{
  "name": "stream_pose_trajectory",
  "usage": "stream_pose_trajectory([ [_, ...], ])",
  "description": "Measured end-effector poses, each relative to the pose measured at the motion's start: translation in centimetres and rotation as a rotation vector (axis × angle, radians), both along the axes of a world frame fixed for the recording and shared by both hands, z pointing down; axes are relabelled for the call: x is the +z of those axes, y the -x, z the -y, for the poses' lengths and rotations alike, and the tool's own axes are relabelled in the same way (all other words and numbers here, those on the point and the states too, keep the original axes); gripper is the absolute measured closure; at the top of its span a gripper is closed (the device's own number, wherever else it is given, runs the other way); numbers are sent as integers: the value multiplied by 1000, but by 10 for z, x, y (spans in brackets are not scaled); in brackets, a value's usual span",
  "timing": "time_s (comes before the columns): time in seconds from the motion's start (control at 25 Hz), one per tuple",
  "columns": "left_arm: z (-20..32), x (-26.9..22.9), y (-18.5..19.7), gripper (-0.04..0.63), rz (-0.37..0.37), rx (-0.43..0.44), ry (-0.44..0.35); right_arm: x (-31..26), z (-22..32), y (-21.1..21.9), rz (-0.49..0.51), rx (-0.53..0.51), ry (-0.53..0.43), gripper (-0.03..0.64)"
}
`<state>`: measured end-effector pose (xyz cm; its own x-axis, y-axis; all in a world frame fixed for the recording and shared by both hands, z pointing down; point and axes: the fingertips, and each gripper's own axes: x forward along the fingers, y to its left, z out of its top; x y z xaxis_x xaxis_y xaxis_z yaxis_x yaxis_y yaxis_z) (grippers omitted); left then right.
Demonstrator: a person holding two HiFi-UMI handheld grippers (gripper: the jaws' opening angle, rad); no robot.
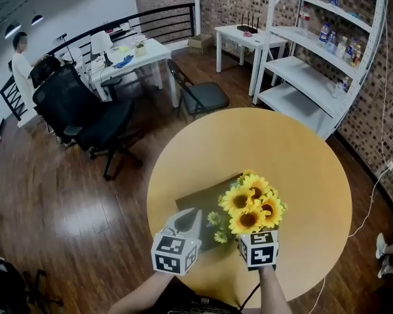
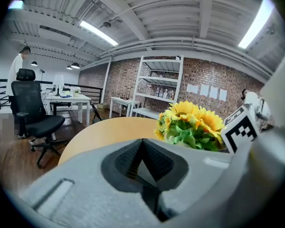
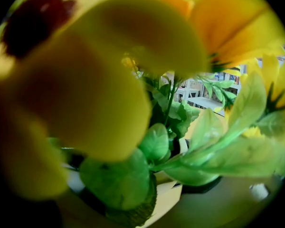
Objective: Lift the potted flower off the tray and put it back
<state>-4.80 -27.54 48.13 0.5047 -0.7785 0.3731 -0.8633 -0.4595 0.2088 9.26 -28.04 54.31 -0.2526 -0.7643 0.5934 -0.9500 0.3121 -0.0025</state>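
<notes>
1. At the upper left of the head view, a black office chair (image 1: 85,110) stands on dark wood floor, well apart from the round wooden table (image 1: 301,169) that fills the middle.
2. Low and left of centre, my left gripper (image 1: 194,214) is over the table's near edge. In the left gripper view my two grey jaws are pressed together at the tips, with nothing between them.
3. Just right of those tips, a dark tray (image 1: 200,205) lies flat on the table.
4. The potted flower (image 1: 250,205), yellow sunflowers with green leaves, is over the tray's right part. From above I cannot tell whether it rests there or is raised.
5. My right gripper (image 1: 259,247) shows its marker cube just below the blooms. In the right gripper view, petals and leaves fill the frame above the cream pot (image 3: 173,196), and I cannot tell how my jaws stand.
6. At the upper right, a white shelf unit (image 1: 314,57) stands against a brick wall.
</notes>
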Motion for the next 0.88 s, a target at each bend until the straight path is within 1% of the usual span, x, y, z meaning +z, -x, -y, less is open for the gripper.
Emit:
stream_pose_trajectory([
  [0.16, 2, 1, 10, 592, -5, 1, 7, 18, 14, 10, -11, 4, 19, 106],
  [0.36, 8, 3, 18, 592, -10, 24, 16, 45, 35, 22, -40, 12, 47, 107],
  [0.48, 14, 1, 22, 592, -17, 35, 22, 55, 47, 31, -37, 20, 52, 107],
  [0.64, 19, 2, 22, 592, -13, 51, 24, 70, 57, 33, -46, 29, 72, 107],
  [0.88, 25, 6, 26, 592, -2, 59, 34, 76, 67, 38, -52, 26, 57, 109],
])
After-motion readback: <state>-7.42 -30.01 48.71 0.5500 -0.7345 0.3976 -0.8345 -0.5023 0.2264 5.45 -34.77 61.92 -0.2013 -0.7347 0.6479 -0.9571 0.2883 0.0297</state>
